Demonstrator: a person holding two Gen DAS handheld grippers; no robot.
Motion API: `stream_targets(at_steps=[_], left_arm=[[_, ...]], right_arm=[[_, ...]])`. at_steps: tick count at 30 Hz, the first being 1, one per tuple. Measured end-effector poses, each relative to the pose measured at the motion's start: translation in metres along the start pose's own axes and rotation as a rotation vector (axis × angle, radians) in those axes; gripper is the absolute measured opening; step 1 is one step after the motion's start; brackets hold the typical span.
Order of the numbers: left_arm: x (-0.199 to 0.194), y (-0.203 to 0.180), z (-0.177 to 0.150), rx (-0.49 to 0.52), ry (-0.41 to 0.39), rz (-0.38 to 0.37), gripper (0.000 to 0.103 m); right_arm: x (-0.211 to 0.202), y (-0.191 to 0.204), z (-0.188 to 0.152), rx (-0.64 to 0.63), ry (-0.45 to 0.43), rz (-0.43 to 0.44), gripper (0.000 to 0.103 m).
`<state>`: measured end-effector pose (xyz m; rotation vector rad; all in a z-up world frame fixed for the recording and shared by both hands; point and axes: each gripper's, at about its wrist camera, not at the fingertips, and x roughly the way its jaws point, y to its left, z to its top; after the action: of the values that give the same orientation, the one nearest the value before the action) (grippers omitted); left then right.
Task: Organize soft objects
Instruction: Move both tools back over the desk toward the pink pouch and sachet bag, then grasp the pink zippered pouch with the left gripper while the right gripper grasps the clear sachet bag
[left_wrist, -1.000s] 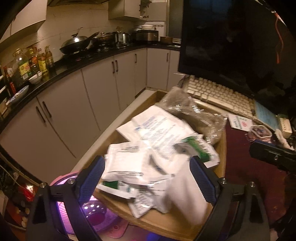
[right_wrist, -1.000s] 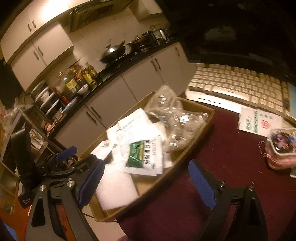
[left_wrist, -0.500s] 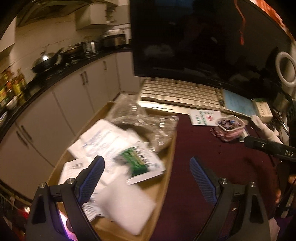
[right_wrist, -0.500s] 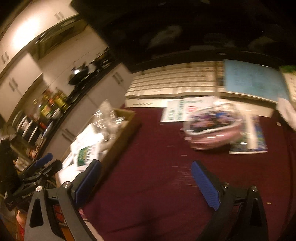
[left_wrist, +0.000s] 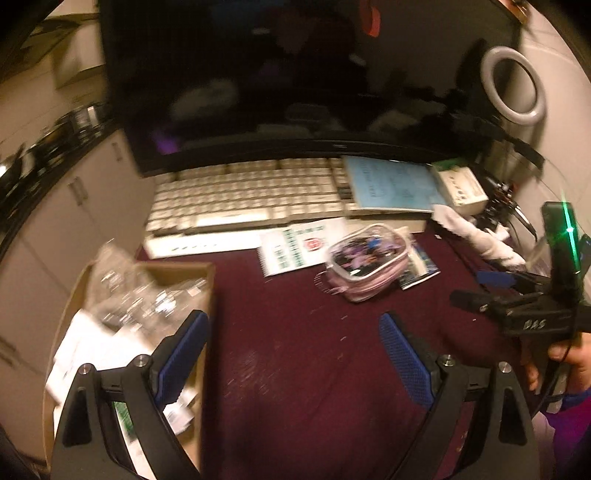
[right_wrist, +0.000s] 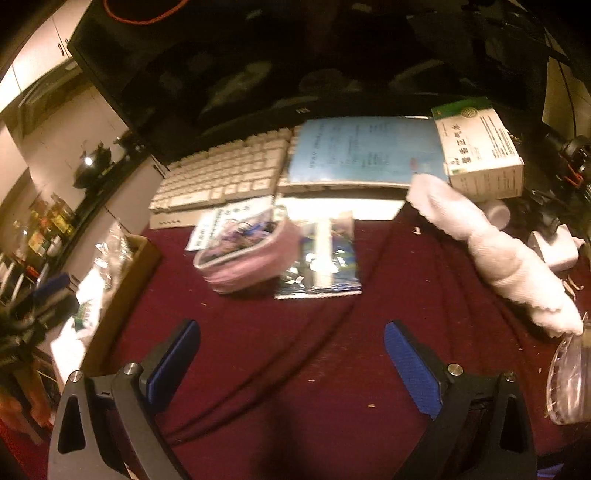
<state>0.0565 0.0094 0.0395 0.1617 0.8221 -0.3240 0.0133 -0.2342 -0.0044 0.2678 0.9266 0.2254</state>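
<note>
Shallow cardboard box (left_wrist: 207, 273) at 9 o'clock already holds white and clear packets. Left out: rolled white cloth (right_wrist: 491, 251) at 2 o'clock, long axis running 11-to-5, and pink clear-topped pouch (right_wrist: 247, 258) centre. Left gripper (left_wrist: 295, 350) and right gripper (right_wrist: 291, 358) both spread wide, empty.

I saw the pink pouch (right_wrist: 246, 254) with its clear top lying on the maroon cloth, just in front of the keyboard (right_wrist: 225, 175), its contents a blurred jumble. The rolled white towel (right_wrist: 491, 251) lay slantwise, right of the keyboard. White packets (left_wrist: 99, 343) and crinkled clear bags (left_wrist: 147, 295) sat heaped in the cardboard box (left_wrist: 207, 291), left of the keyboard.
</note>
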Motion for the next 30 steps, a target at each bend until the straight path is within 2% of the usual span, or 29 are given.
stream_targets(at_steps=[5,14,16,22,28,30], left_arm=[[0.027,-0.018,0.017,0.06,0.029,-0.004,0.093],[0.089,-0.043,0.039,0.154,0.103,-0.104,0.093],[0.105,-0.051,0.045,0.184,0.12,-0.142,0.093],[0.142,-0.071,0.054,0.29,0.173,-0.192,0.093],[0.16,-0.075,0.052,0.287,0.185,-0.204,0.094],[0.159,-0.076,0.047,0.291,0.17,-0.197,0.082]], right_arm=[[0.016,-0.009,0.004,-0.008,0.027,-0.038,0.101],[0.025,-0.015,0.008,-0.007,0.046,-0.034,0.101],[0.025,-0.016,0.008,-0.003,0.05,-0.033,0.101],[0.025,-0.016,0.008,0.0,0.062,-0.032,0.101],[0.029,-0.021,0.005,0.012,0.076,-0.036,0.101],[0.031,-0.022,0.005,0.011,0.078,-0.039,0.101]])
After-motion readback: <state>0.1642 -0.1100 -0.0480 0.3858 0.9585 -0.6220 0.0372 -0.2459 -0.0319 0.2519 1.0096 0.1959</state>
